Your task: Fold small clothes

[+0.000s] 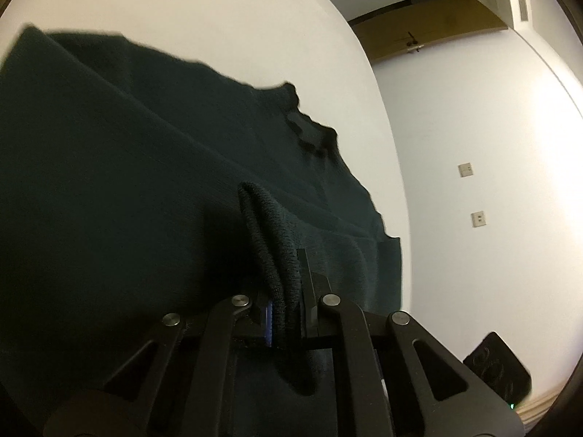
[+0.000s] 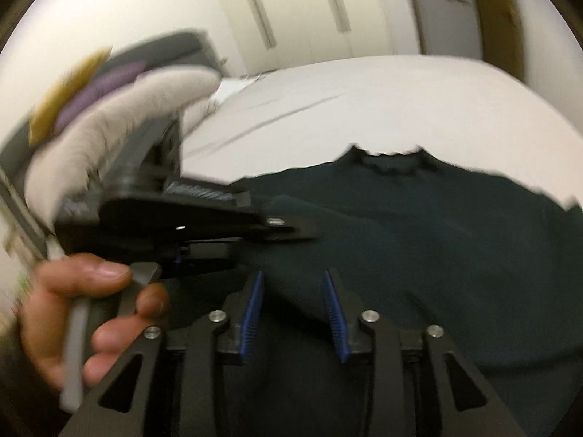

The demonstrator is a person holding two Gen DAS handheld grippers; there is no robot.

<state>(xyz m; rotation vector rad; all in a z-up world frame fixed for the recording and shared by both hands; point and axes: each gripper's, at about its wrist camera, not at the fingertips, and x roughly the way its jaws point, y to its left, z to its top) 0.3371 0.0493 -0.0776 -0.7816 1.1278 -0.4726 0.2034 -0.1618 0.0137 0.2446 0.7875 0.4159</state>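
A dark green knit sweater (image 2: 419, 225) is lying spread on a white tabletop (image 2: 328, 91), its frilled neckline (image 2: 390, 160) pointing away from the person. The left gripper (image 1: 286, 291) is pinching a doubled-over fold of the knit, apparently a sleeve end or edge, its jaws closed tightly on the cloth so the fold is standing up in a loop between them. In the right wrist view, that gripper is reaching in from the left, with the person's hand (image 2: 91, 313) wrapping its handle. The right gripper (image 2: 293, 309) is hovering with its jaws partly apart, blue ribbed pads (image 2: 251, 313) showing on either side of a ridge of fabric without pressing on it. Whether it is touching the cloth is hard to tell through the motion blur.

The knit is looking soft, thick and limp, so it is likely sagging and stretching wherever it is lifted. It seems light and not slippery. Firm edges such as cuffs, hem or shoulder seams are probably offering the steadiest hold.
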